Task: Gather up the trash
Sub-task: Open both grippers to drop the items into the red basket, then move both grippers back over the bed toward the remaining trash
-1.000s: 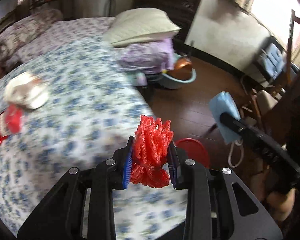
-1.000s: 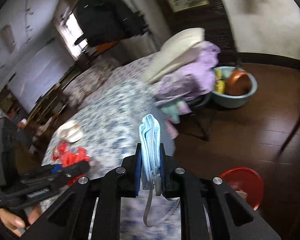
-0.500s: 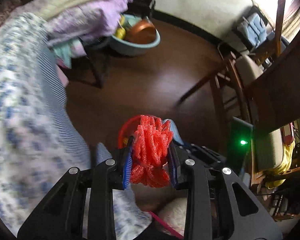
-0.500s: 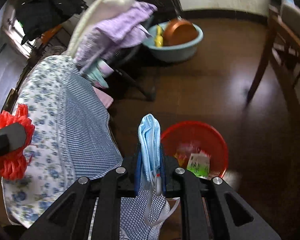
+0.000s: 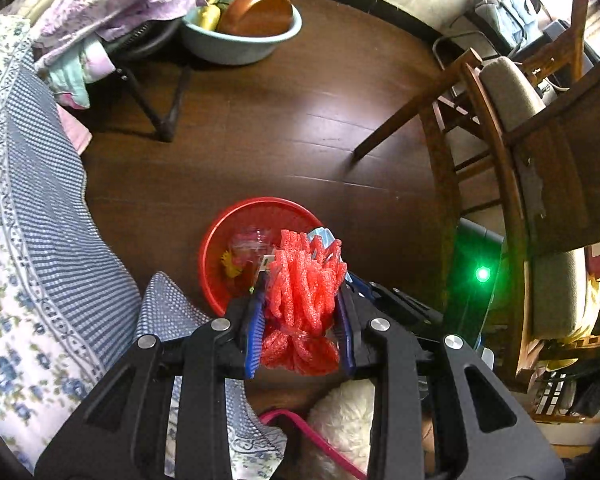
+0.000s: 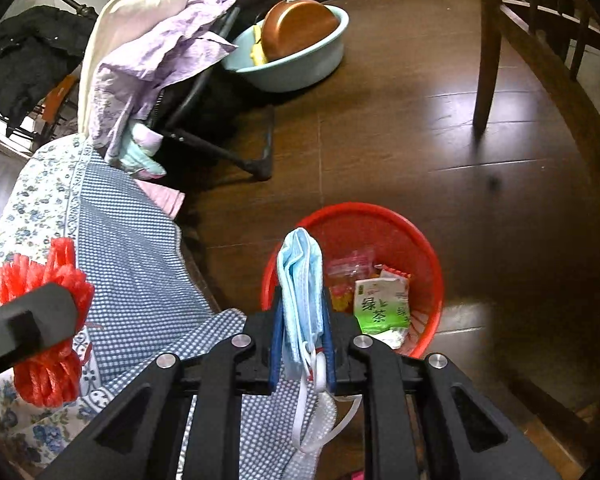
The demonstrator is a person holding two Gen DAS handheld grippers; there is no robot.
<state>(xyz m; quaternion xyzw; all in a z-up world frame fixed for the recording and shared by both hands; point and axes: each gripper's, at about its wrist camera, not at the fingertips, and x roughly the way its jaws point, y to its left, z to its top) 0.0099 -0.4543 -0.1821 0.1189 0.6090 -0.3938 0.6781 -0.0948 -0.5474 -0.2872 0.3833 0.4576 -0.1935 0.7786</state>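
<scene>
Right wrist view gives me the only print I can read: a green and white packet (image 6: 381,305) inside the red basket (image 6: 428,248) carries the characters 绿茶, and the smaller lines under them are too fine for me to make out. Beside it lie a clear wrapper and some red and yellow scraps whose print I cannot read. My right gripper (image 6: 302,344) is clamped on a folded blue face mask (image 6: 300,280), which stands up between the blue pads just over the basket's near rim, its white ear loops dangling below the jaws; those jaws have eased apart slightly, but the mask sits pinched between them. At the left edge I see my left gripper's black finger and its red load, partly cut off by the frame. From the left wrist view, my left gripper (image 5: 302,330) is clenched on a bundle of red foam netting (image 5: 304,292), and that bundle covers much of the basket (image 5: 220,236) behind it, so I only catch a yellow scrap and clear plastic inside. A corner of the blue mask (image 5: 320,236) peeks above the netting. The bedspread (image 5: 32,208) hangs beside the basket on the dark wood floor (image 5: 300,128). Something white and fluffy under the gripper is too hidden for me to identify, and a green light (image 5: 483,274) glows to the right.
</scene>
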